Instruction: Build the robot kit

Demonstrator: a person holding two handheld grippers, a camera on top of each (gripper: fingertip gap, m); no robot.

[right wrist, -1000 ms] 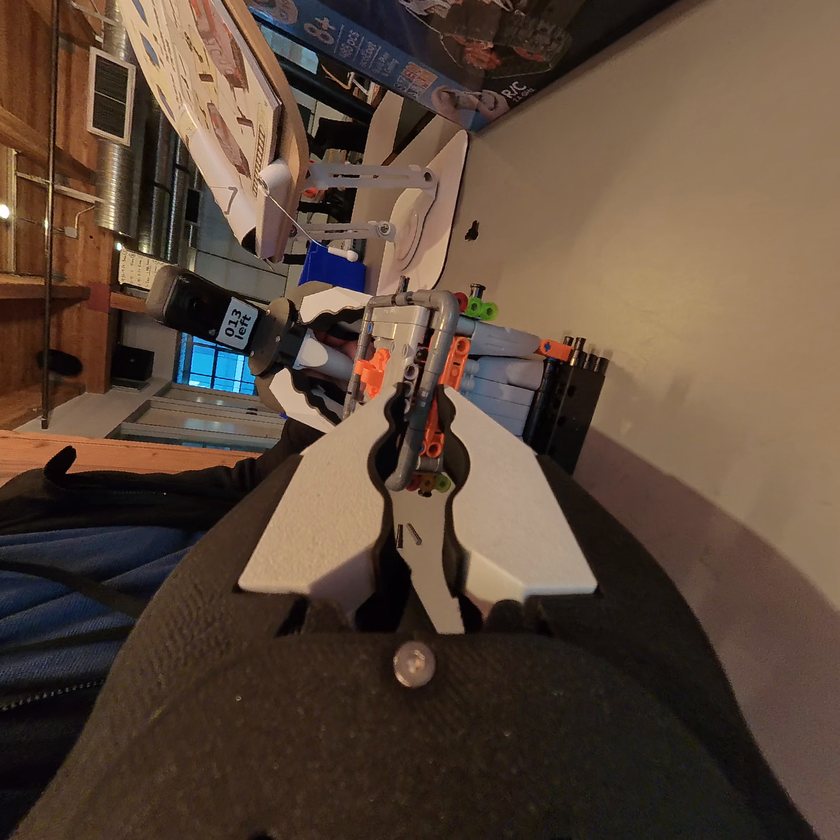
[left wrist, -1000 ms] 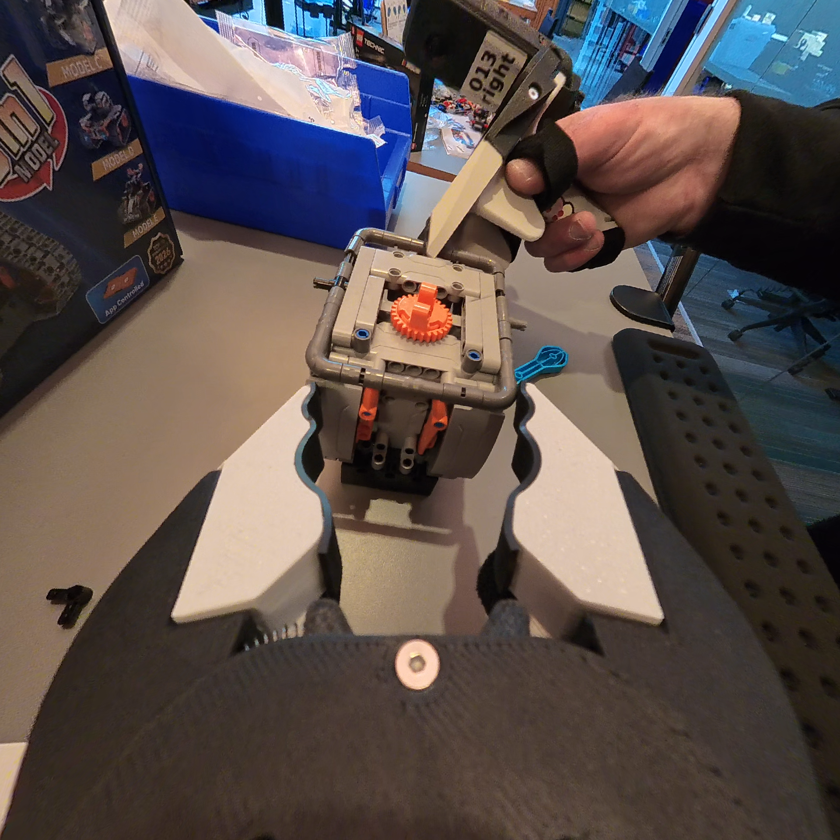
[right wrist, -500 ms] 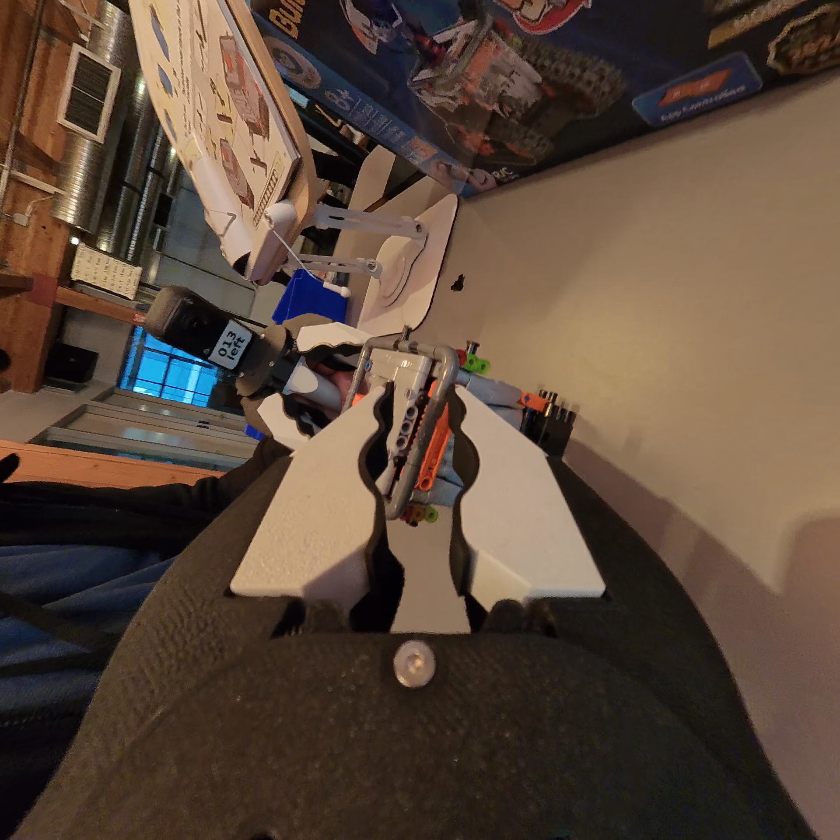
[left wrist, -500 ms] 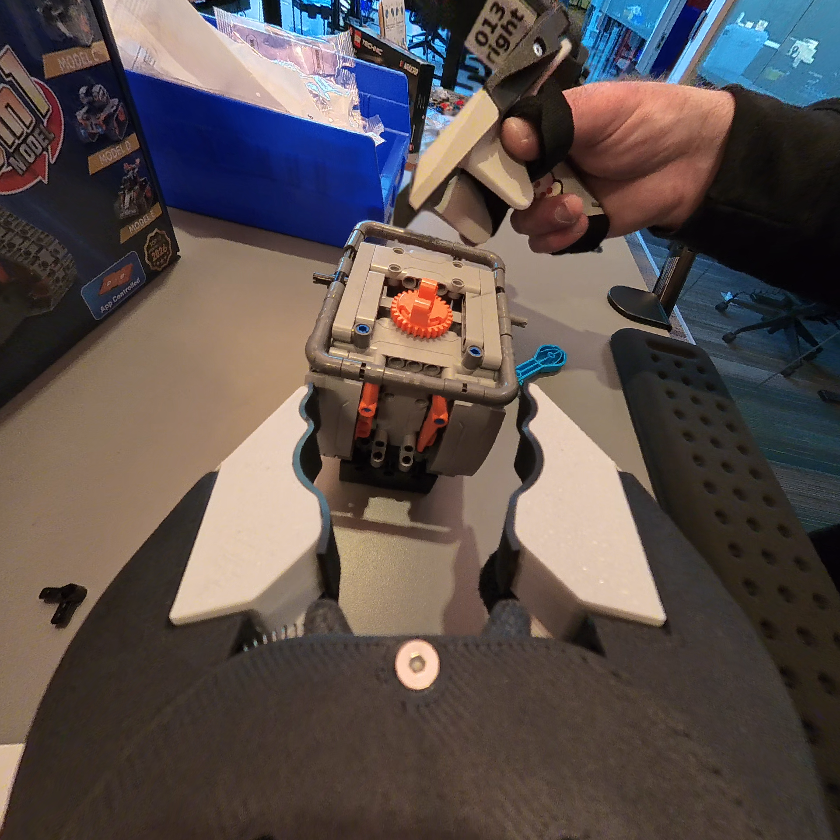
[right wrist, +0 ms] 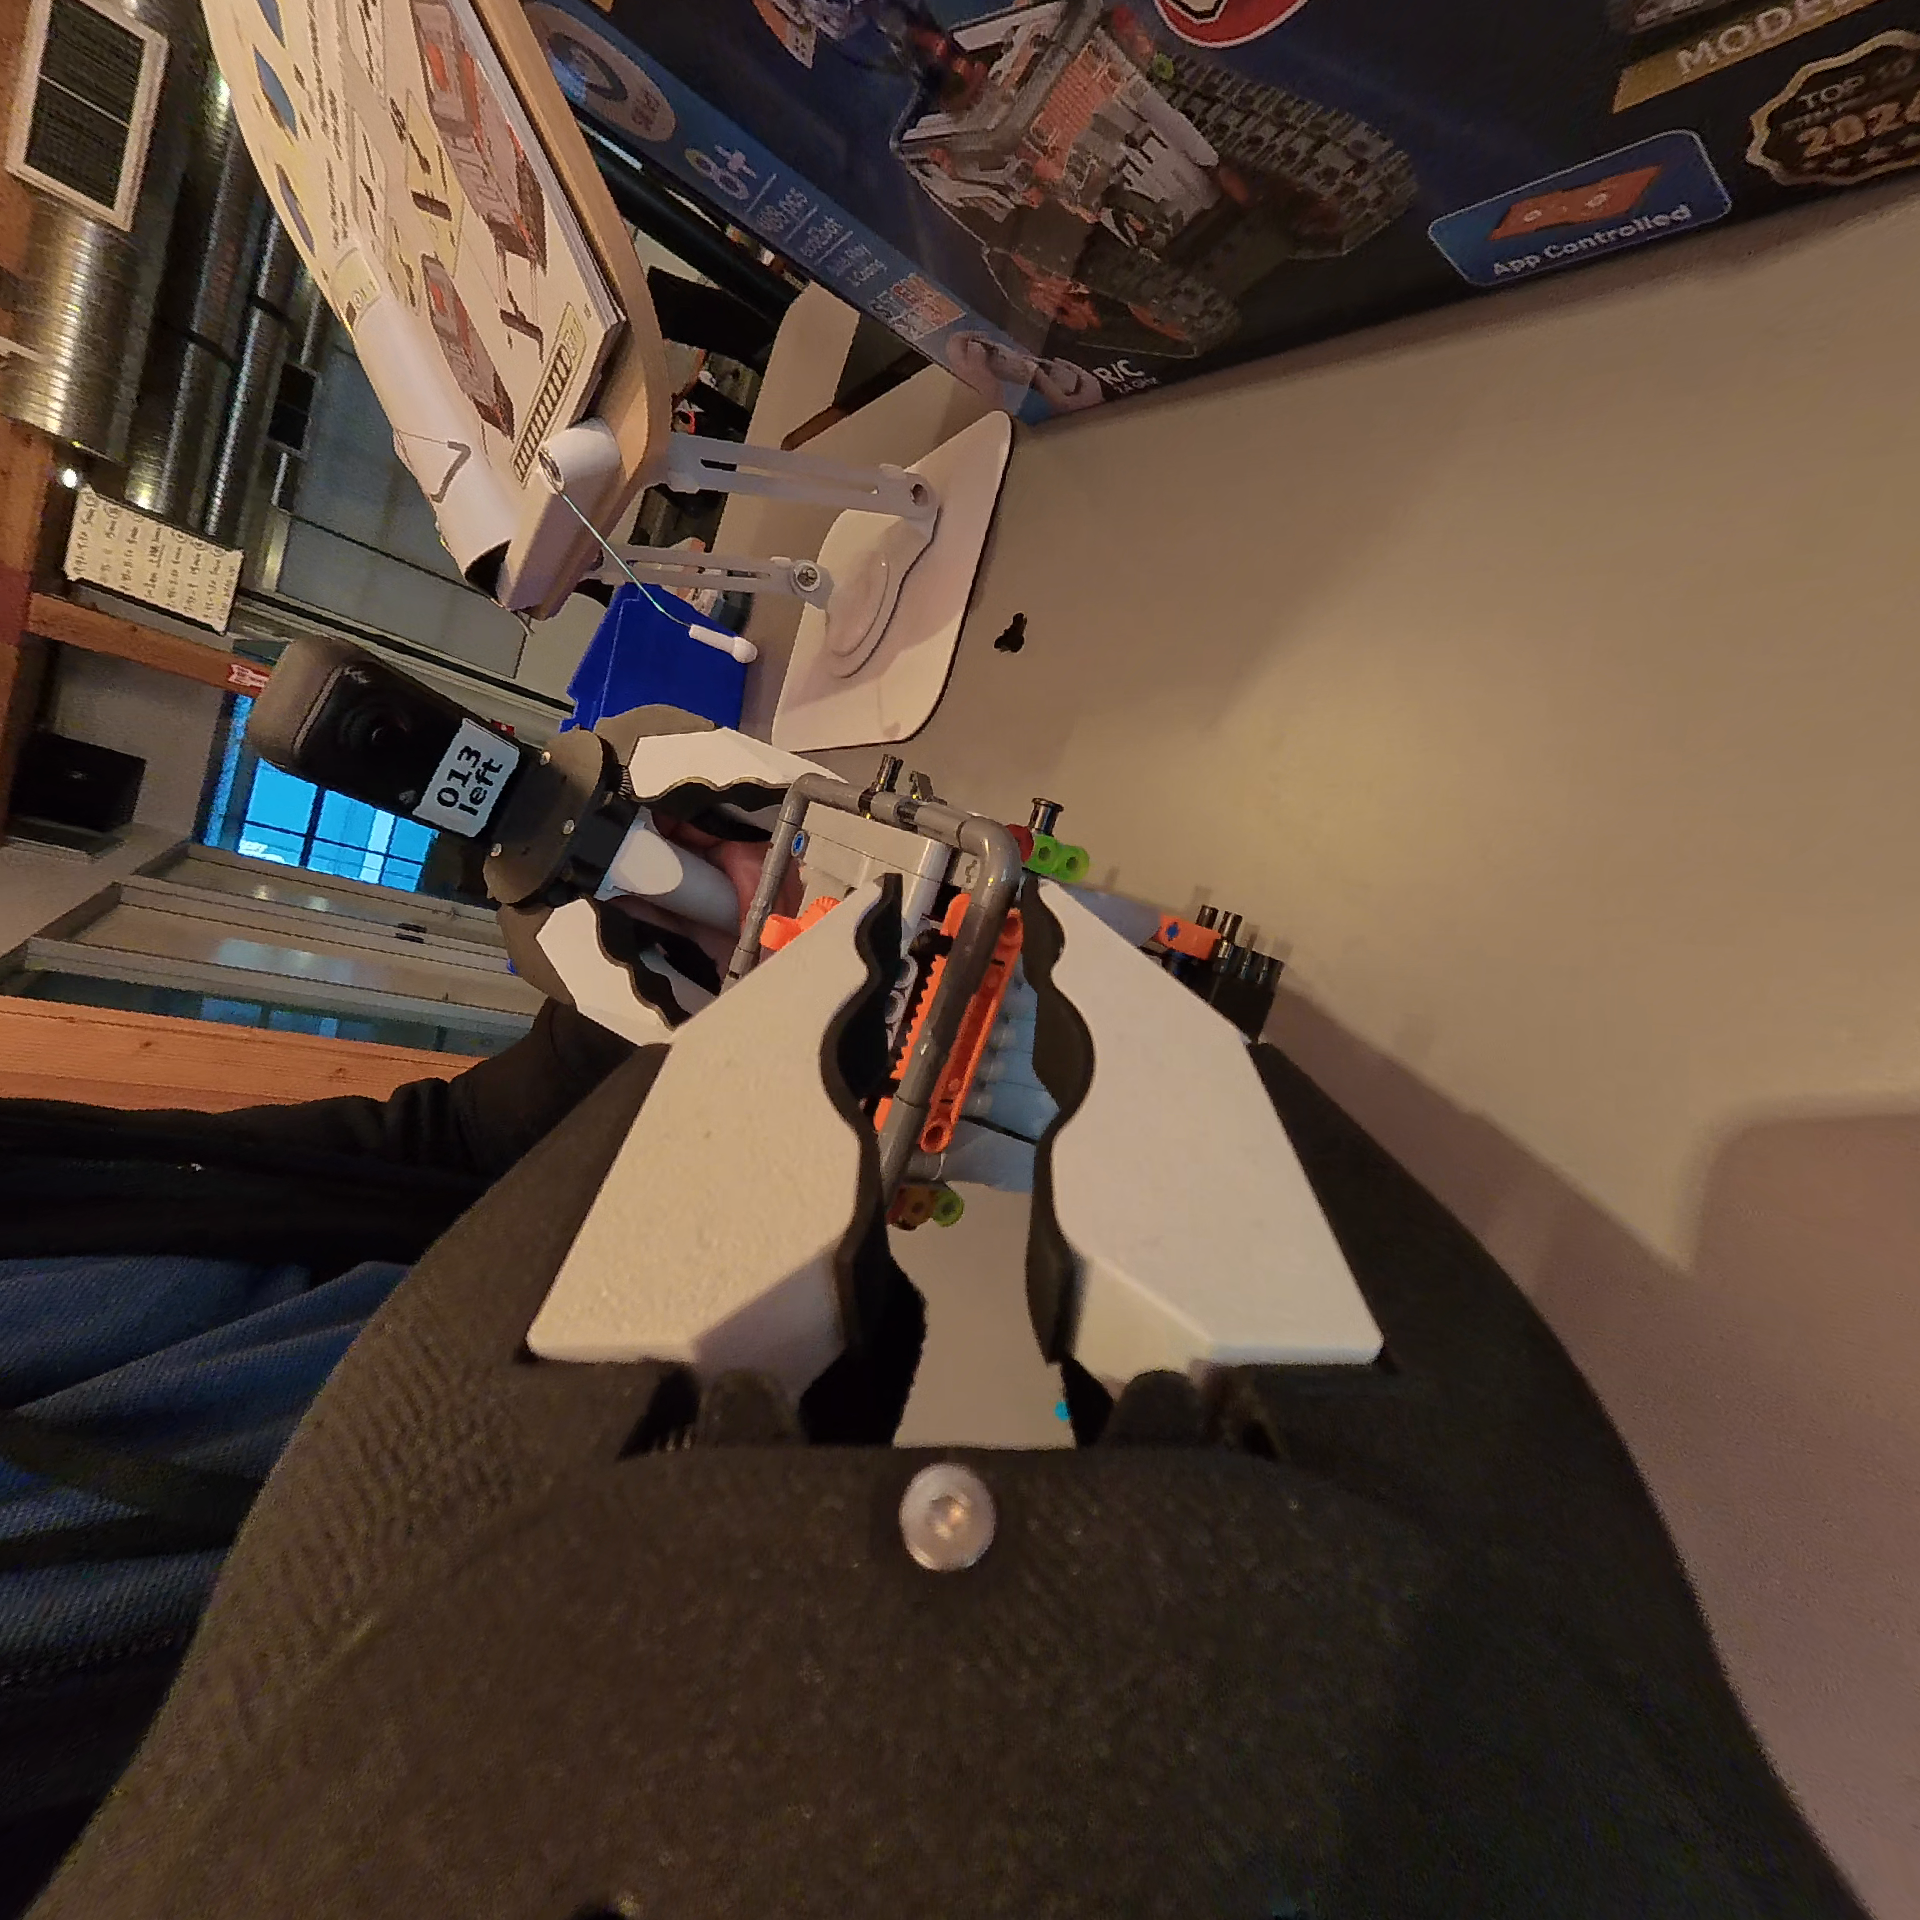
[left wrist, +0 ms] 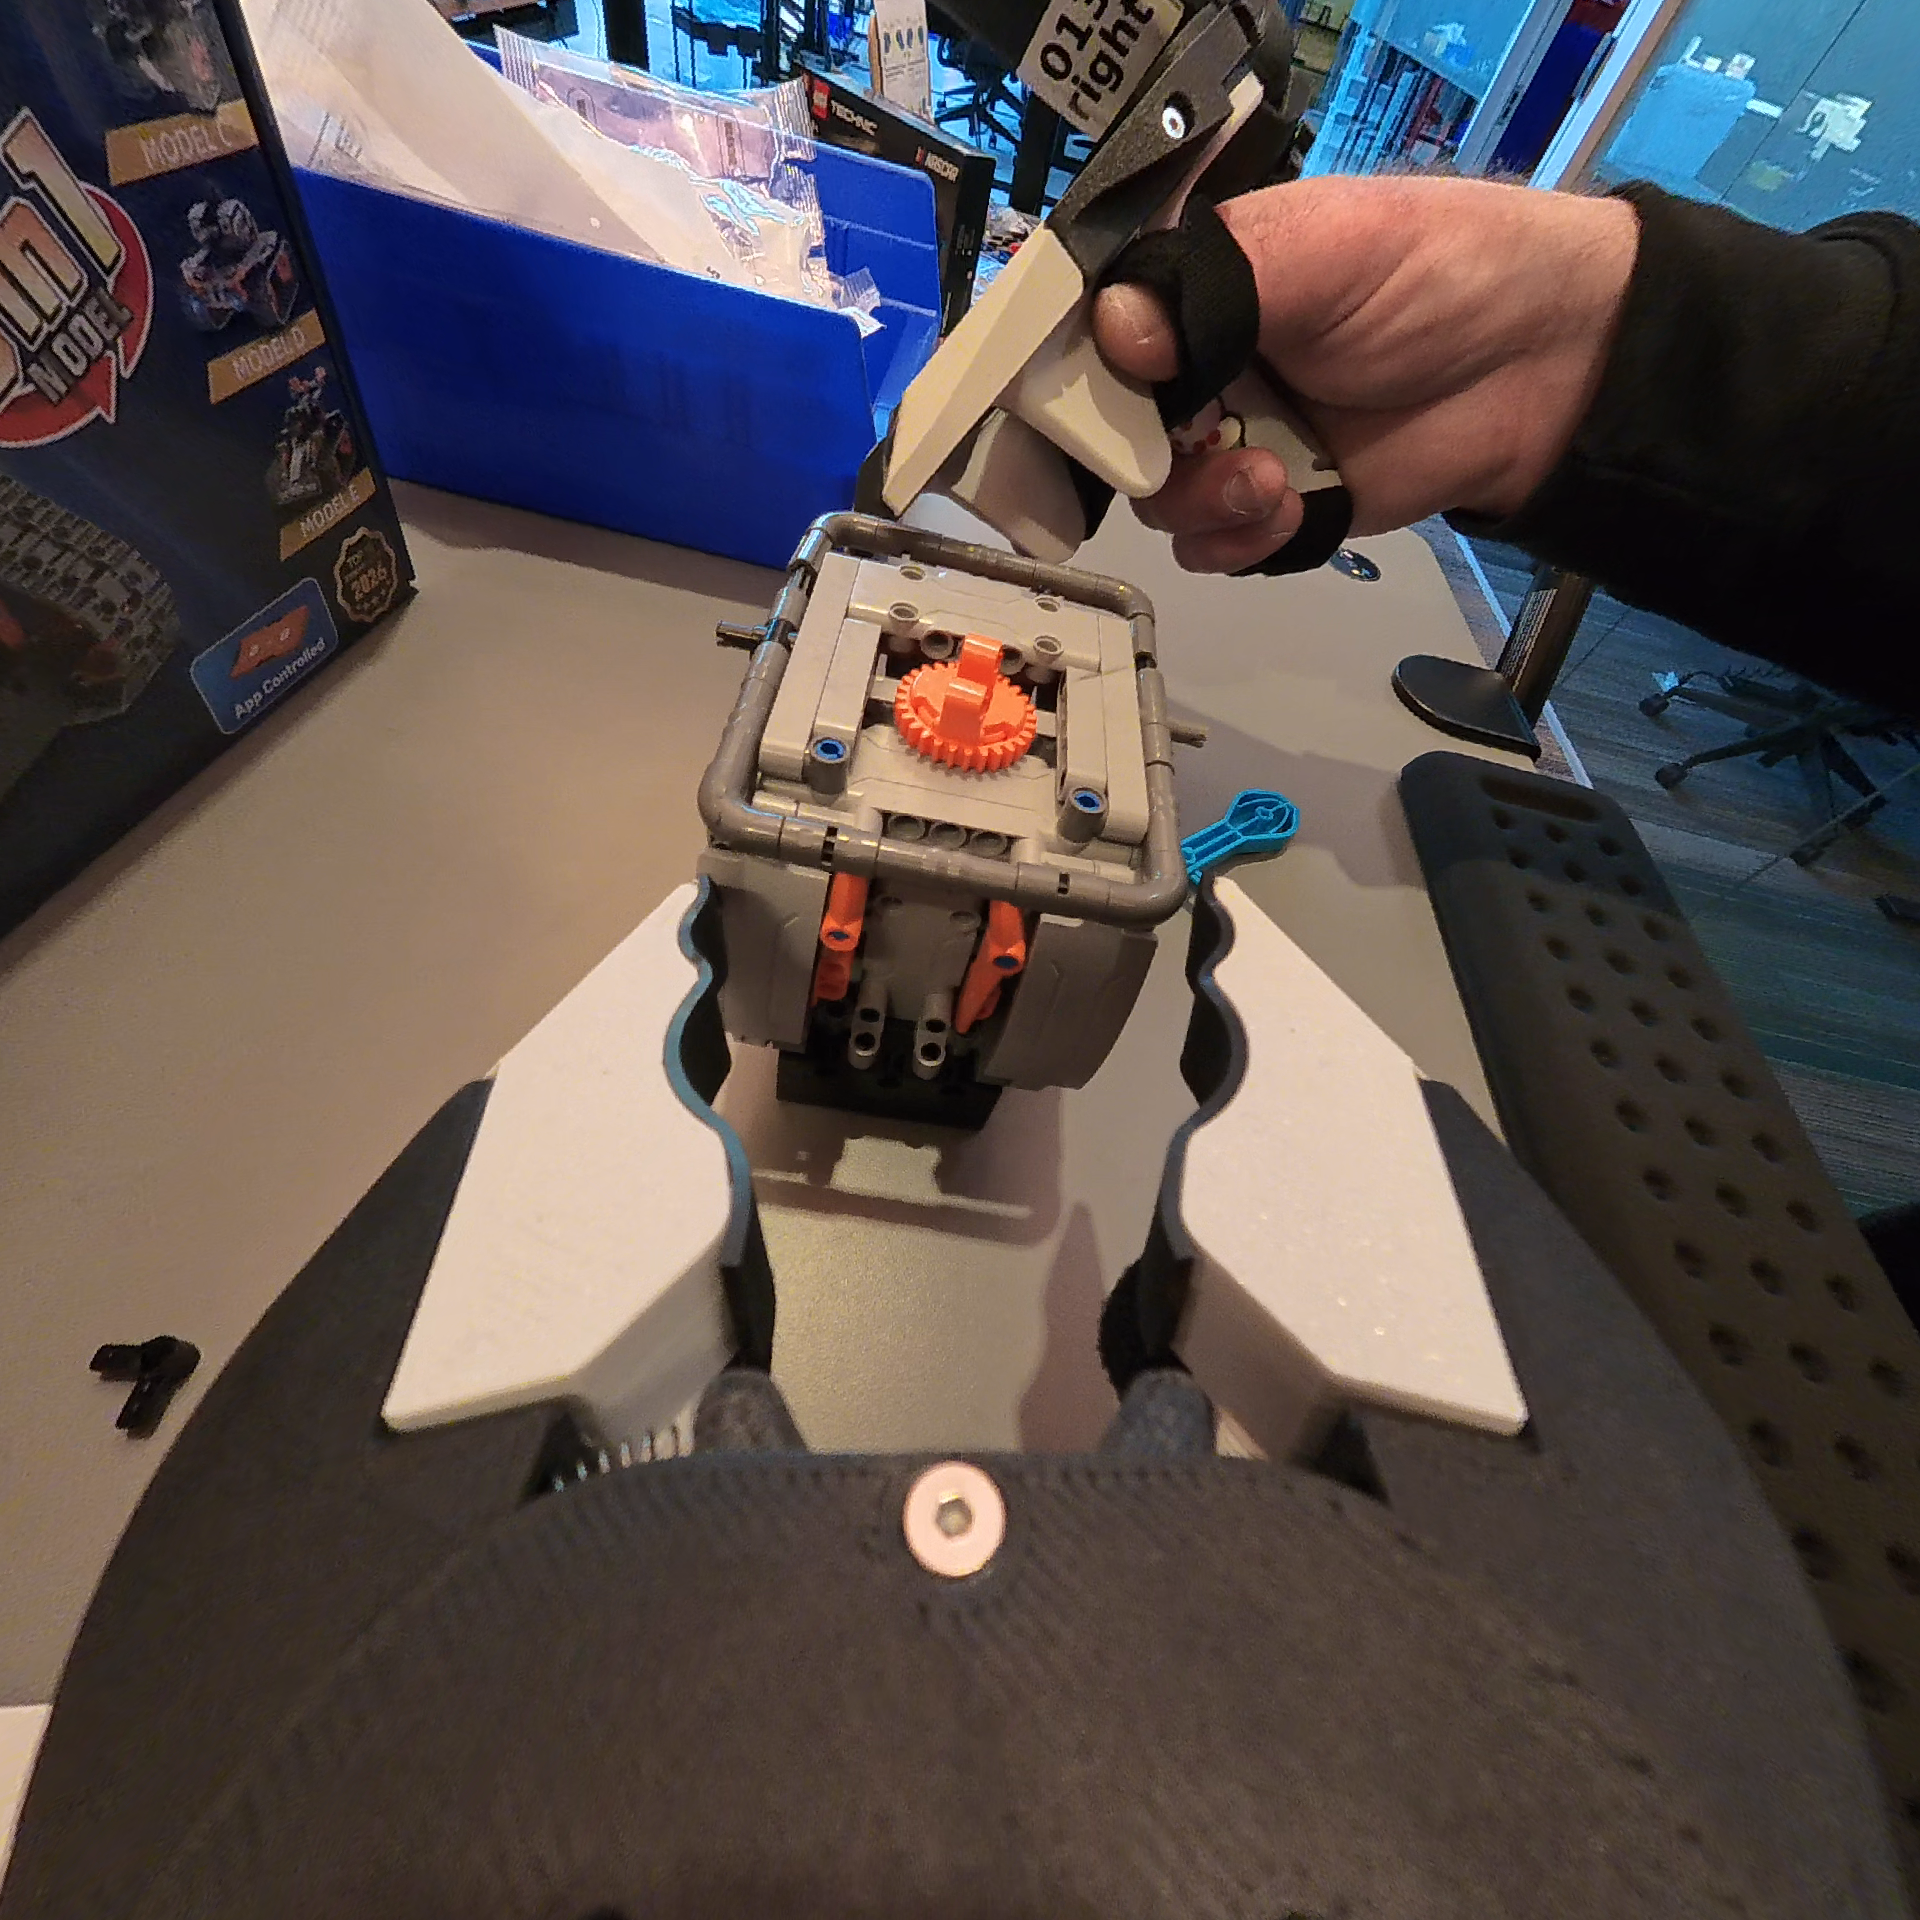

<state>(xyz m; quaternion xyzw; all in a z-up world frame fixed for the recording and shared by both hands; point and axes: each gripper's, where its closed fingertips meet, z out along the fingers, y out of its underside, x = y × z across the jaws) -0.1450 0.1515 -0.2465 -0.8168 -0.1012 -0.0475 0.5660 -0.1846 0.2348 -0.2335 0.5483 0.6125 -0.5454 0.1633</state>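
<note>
A grey brick-built model (left wrist: 935, 810) with an orange gear (left wrist: 961, 717) on top stands upright on the grey table (left wrist: 416, 831). My left gripper (left wrist: 951, 904) straddles its near end, with both fingertips against the grey tube frame. My right gripper (left wrist: 935, 488), held by a hand, hovers tilted just above the frame's far left corner, with its jaws apart and empty. In the right wrist view the model (right wrist: 966, 1029) shows through the gap of the right gripper (right wrist: 961, 904). The left gripper's white fingers (right wrist: 717, 764) show behind it.
A blue bin (left wrist: 623, 353) of plastic bags stands at the back, with a printed box (left wrist: 156, 416) at the left. A small blue part (left wrist: 1247, 826) lies right of the model and a black part (left wrist: 145, 1371) lies near left. A black perforated pad (left wrist: 1610, 1039) borders the right. A booklet stand (right wrist: 894, 582) is nearby. One gripper's finger ends stand about 10 cm off the other's.
My right gripper let go of the frame's far bar, opened and lifted, then came back down close to the far left corner. The left gripper and the model have not moved.
</note>
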